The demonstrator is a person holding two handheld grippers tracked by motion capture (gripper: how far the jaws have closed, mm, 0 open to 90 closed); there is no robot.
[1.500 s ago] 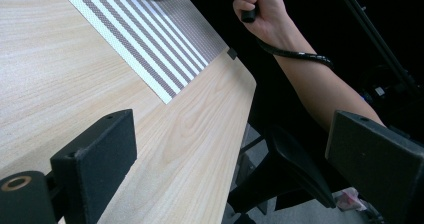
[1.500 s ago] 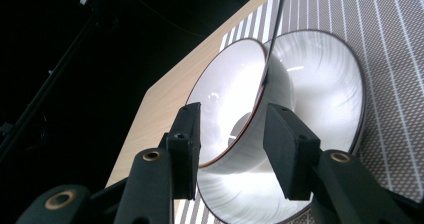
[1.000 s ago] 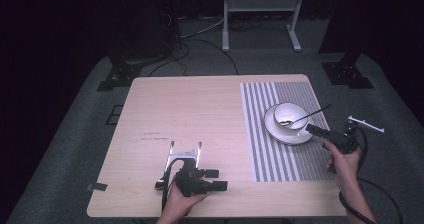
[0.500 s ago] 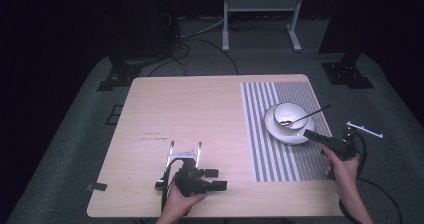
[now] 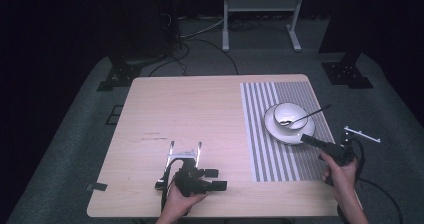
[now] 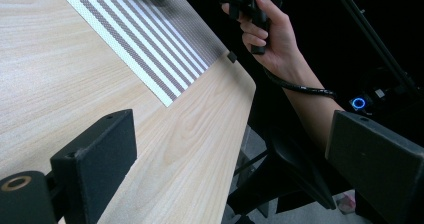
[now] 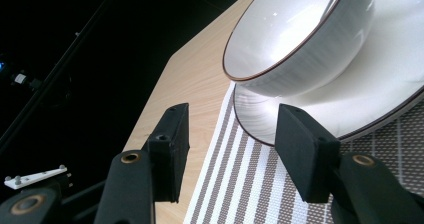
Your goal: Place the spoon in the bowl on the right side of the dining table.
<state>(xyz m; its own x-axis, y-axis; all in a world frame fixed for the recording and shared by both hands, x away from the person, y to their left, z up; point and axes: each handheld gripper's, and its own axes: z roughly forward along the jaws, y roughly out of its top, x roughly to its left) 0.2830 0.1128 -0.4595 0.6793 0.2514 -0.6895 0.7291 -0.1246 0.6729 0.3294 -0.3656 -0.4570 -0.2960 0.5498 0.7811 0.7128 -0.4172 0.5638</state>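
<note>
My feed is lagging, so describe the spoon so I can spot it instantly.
Find the striped placemat on the table's right half. A white bowl sits on a white plate there. The spoon rests in the bowl, its thin dark handle sticking out past the rim.

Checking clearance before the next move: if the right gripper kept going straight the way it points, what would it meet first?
Most likely the rim of the plate under the bowl; the open right gripper faces that edge, though depth is hard to judge.

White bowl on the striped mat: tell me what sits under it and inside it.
The white bowl stands on a white plate, which lies on the striped mat. A metal spoon rests inside. The mat beneath the plate is covered.
</note>
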